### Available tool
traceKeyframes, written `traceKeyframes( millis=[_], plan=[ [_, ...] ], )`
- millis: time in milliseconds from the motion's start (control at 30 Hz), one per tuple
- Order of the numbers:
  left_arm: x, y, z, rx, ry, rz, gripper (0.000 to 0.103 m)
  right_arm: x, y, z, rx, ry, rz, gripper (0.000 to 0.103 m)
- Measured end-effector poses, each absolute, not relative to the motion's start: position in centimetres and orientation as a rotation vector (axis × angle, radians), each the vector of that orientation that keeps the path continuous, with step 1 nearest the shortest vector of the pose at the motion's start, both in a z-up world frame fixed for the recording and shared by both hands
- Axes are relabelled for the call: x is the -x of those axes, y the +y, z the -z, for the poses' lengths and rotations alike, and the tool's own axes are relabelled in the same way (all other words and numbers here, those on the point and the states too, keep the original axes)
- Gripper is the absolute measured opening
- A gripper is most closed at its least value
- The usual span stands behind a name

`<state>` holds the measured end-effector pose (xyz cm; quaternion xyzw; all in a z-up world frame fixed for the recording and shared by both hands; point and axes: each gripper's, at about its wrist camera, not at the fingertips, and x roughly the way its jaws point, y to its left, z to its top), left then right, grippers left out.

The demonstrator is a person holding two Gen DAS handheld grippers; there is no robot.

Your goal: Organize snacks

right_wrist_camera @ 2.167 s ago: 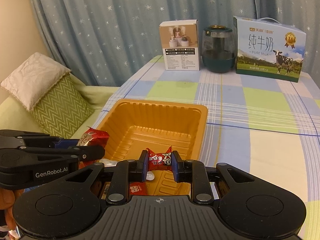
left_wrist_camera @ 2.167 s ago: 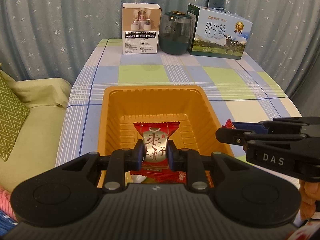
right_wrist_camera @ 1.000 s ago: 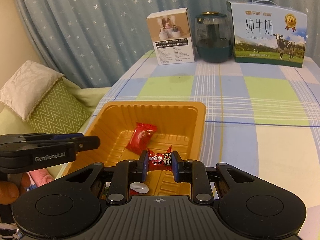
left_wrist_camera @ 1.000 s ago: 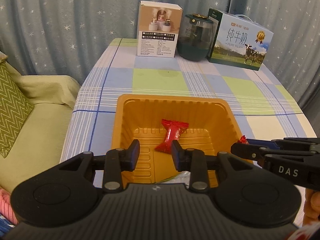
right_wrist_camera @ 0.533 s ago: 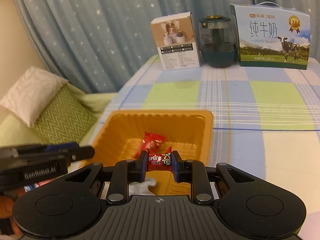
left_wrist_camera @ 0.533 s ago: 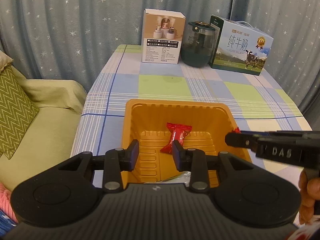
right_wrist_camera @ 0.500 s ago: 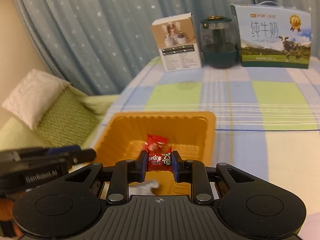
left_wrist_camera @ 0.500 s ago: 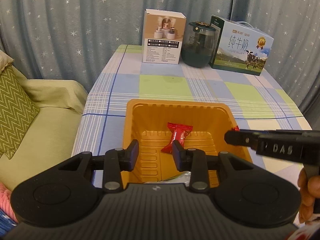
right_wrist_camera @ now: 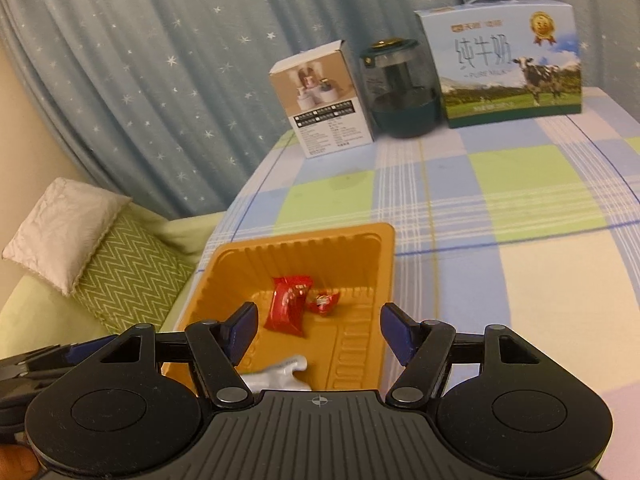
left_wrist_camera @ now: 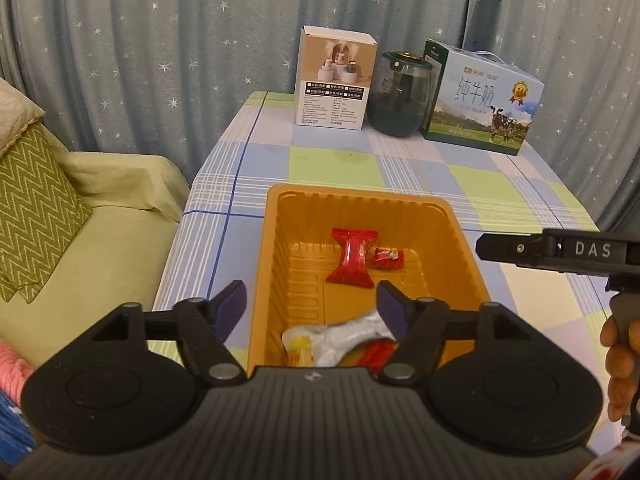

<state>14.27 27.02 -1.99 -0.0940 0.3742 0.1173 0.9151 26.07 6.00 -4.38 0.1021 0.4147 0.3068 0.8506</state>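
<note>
An orange plastic tray (left_wrist_camera: 454, 236) (right_wrist_camera: 304, 246) sits at the near left of the checked tablecloth. On its floor lie a long red snack packet (left_wrist_camera: 352, 258) (right_wrist_camera: 289, 304) and a small red candy (left_wrist_camera: 388, 258) (right_wrist_camera: 325, 301) beside it. A silver-white packet (left_wrist_camera: 340, 336) (right_wrist_camera: 280, 374) and another red wrapper (left_wrist_camera: 374, 354) lie at the tray's near end. My left gripper (left_wrist_camera: 313, 304) hangs above that near end, its jaws opening with nothing between them. My right gripper (right_wrist_camera: 320, 328) hovers over the tray, its jaws opening too, empty. From the left wrist view its dark side (left_wrist_camera: 556, 250) reaches in at the right.
At the table's far edge stand a white product box (left_wrist_camera: 334, 84) (right_wrist_camera: 326, 106), a dark green jar (left_wrist_camera: 400, 96) (right_wrist_camera: 398, 90) and a milk carton box (left_wrist_camera: 480, 100) (right_wrist_camera: 508, 64). A sofa with a green zigzag cushion (left_wrist_camera: 32, 208) (right_wrist_camera: 124, 272) lies left of the table. Starred curtains hang behind.
My right gripper opened and let go of the small red candy, which now lies in the tray beside the long red packet. My left gripper's jaws spread wider, and both grippers drew back a little.
</note>
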Motion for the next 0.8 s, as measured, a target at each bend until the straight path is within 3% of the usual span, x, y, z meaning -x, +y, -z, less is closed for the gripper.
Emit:
traceKeyframes(
  millis=[100,333,500,800],
  plan=[
    [-12.7,26.3,1.3,0.19,0.759,-0.251,0.086,-24.5,5.4,3.4,-0.206,0.87,-0.637,0.069],
    [-8.9,24.3,-0.3,0.187,0.742,-0.261,0.098,-20.3,3.5,1.3,-0.164,0.86,-0.6,0.081],
    [-6.3,23.0,-1.4,0.208,0.728,-0.268,0.103,-17.0,1.9,0.3,-0.128,0.849,-0.572,0.086],
    [-1.8,20.4,-2.6,0.215,0.707,-0.283,0.103,-11.3,-0.1,-1.2,-0.007,0.809,-0.515,0.088]
  ],
)
